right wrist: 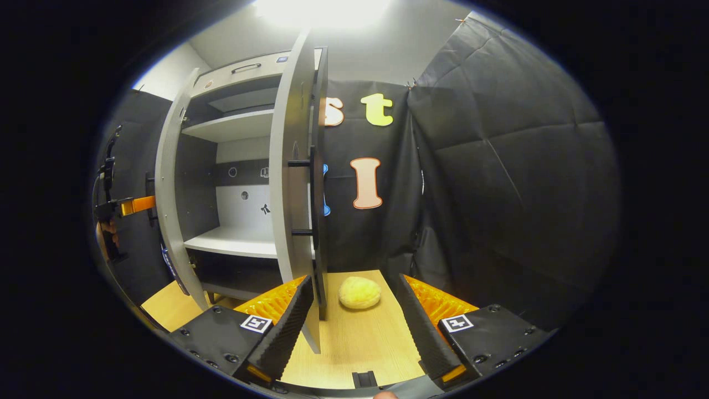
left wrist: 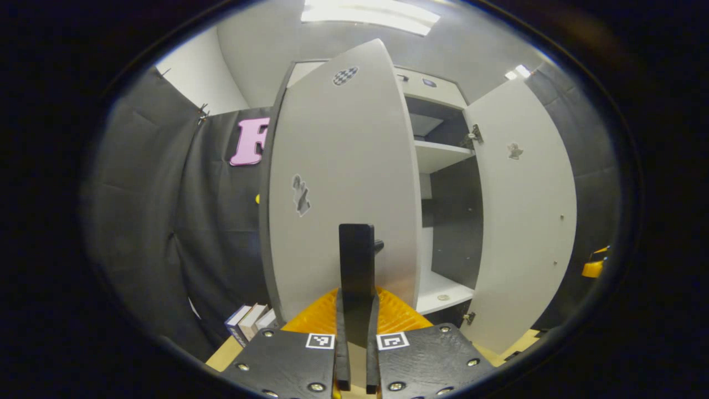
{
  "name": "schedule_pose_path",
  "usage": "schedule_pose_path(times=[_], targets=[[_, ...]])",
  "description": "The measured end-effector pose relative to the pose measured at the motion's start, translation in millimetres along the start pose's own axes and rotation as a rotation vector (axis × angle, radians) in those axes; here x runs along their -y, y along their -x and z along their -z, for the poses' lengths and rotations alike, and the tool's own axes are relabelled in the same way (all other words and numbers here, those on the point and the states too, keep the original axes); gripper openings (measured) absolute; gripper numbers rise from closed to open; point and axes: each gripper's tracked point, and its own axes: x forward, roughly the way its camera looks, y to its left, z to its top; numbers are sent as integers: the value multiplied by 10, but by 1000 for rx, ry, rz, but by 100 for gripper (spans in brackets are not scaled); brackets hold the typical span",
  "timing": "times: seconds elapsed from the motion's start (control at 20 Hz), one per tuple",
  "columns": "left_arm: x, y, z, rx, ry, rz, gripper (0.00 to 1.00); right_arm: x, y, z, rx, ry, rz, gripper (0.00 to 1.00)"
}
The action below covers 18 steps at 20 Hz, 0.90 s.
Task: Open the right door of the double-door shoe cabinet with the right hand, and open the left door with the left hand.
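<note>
At the cabinet front, left gripper [left wrist: 357, 310] pinches the left door's upright handle [left wrist: 356, 260]; right gripper [right wrist: 354, 327] hangs spread beside the right door [right wrist: 292, 183].

- In the left gripper view the left door [left wrist: 343, 183] stands straight ahead of the jaws, whose fingers close on its handle [left wrist: 357, 260].
- The cabinet [left wrist: 443, 155] lies right of those jaws, with the right door [left wrist: 523, 210] further right.
- Books [left wrist: 249, 321] stand low to the left, behind the left door.
- In the right gripper view the right door's edge [right wrist: 293, 183] stands between the parted jaws, by the left finger.
- A round lump [right wrist: 359, 292] lies on the bench [right wrist: 354, 338], ahead between the jaws.
</note>
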Motion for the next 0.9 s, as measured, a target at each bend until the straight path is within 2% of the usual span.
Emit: schedule_pose_path(times=[0.1, 0.25, 0.3, 0.35, 0.4, 0.55, 0.6, 0.65, 0.7, 0.8, 0.9], targets=[[-136, 162, -39, 3, -6, -17, 12, -48, -9, 4, -1, 0, 2, 93], [-395, 324, -37, -7, -4, -47, 14, -156, -30, 29, -13, 5, -1, 99], [-493, 370, -31, -9, -3, -63, 12, -205, -34, 30, -16, 10, -7, 93], [-595, 407, -54, -4, -3, -79, 10, -255, -49, 31, -19, 16, -11, 96], [-702, 427, -55, -6, -8, -95, 13, -299, -49, 33, -20, 24, -15, 93], [-958, 499, 76, -42, -33, -136, 9, -430, -23, 69, -25, 47, -26, 93], [-1087, 432, 109, -52, -44, -147, 4, -459, -7, 75, -25, 56, -26, 93], [-1285, 500, 85, -47, -70, -192, 7, -507, -28, 68, -24, 64, -25, 94], [-1404, 510, 76, -41, -71, -204, 3, -537, -34, 56, -22, 70, -25, 96], [-1455, 500, 161, -49, 30, -160, 0, -591, -24, 39, -16, 76, -24, 97], [-1455, 479, 97, -30, -2, -153, 2, -646, -40, 24, -16, 72, -17, 98]])
